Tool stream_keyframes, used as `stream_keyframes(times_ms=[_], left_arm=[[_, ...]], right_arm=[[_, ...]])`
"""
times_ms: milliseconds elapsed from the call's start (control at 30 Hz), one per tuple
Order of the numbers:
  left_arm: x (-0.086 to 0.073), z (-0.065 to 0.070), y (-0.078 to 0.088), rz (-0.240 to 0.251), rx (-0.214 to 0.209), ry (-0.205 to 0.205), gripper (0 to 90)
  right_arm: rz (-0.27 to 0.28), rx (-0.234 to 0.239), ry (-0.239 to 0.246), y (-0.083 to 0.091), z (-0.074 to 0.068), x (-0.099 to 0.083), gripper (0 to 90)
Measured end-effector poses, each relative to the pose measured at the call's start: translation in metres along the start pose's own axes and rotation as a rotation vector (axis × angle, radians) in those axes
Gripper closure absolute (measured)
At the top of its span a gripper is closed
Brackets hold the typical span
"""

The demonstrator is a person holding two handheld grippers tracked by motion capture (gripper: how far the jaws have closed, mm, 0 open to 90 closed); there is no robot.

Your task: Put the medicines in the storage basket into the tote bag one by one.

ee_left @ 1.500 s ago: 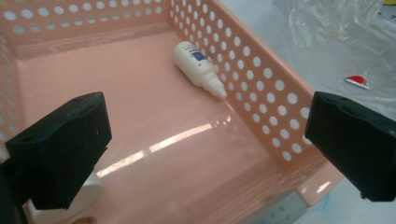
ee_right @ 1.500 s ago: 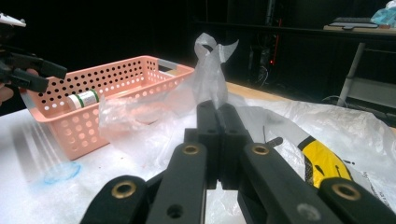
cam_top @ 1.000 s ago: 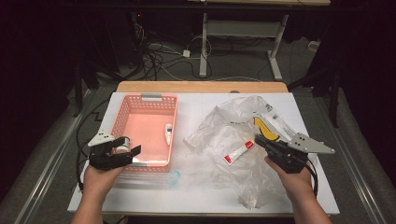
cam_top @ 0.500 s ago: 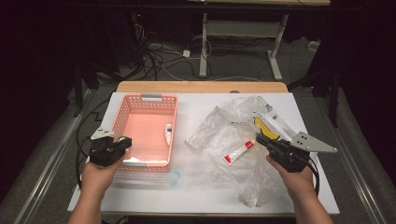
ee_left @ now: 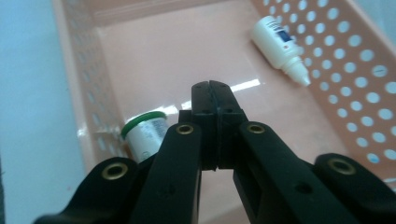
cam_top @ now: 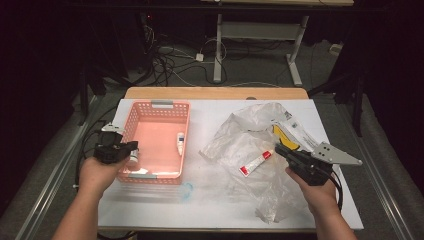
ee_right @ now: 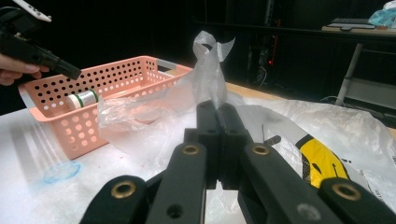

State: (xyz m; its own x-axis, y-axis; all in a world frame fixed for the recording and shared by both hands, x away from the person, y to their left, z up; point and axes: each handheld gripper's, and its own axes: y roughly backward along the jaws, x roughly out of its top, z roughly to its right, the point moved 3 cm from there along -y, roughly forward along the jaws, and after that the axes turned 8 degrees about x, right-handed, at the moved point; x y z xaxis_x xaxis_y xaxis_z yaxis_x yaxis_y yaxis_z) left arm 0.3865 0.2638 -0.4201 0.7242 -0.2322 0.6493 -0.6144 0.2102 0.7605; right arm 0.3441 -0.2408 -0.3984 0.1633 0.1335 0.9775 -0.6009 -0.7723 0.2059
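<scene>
Left gripper (cam_top: pixel 131 146) sits at about 9 o'clock in the high view, held in the left hand (cam_top: pixel 100 172), jaws just closed, pressed flat together with nothing between. Right gripper (cam_top: pixel 278 150) at about 4 o'clock, in the right hand (cam_top: pixel 315 192), jaws also pressed together, empty, pointing toward 10 o'clock. Both forearms enter from 6 o'clock.

Both forearms are bare, no sleeves. Each hand carries a black gripper: the left gripper (cam_top: pixel 131 146) has brass-ringed pivot screws on its black jaws, and the right gripper (cam_top: pixel 278 148) bears a grey three-cornered plate and black cable.
</scene>
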Motion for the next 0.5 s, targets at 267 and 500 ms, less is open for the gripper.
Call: stream_keyframes(times_ms=[267,500], left_arm=[[0.002,-0.012,-0.01,-0.11,0.05,0.007,88.2],[0.002,-0.017,-0.016,-0.2,0.103,0.02,88.2]], right_arm=[[-0.01,-0.001,-0.004,-0.001,0.0,-0.002,90.0],[-0.011,-0.002,-0.002,-0.001,-0.001,-0.002,90.0]])
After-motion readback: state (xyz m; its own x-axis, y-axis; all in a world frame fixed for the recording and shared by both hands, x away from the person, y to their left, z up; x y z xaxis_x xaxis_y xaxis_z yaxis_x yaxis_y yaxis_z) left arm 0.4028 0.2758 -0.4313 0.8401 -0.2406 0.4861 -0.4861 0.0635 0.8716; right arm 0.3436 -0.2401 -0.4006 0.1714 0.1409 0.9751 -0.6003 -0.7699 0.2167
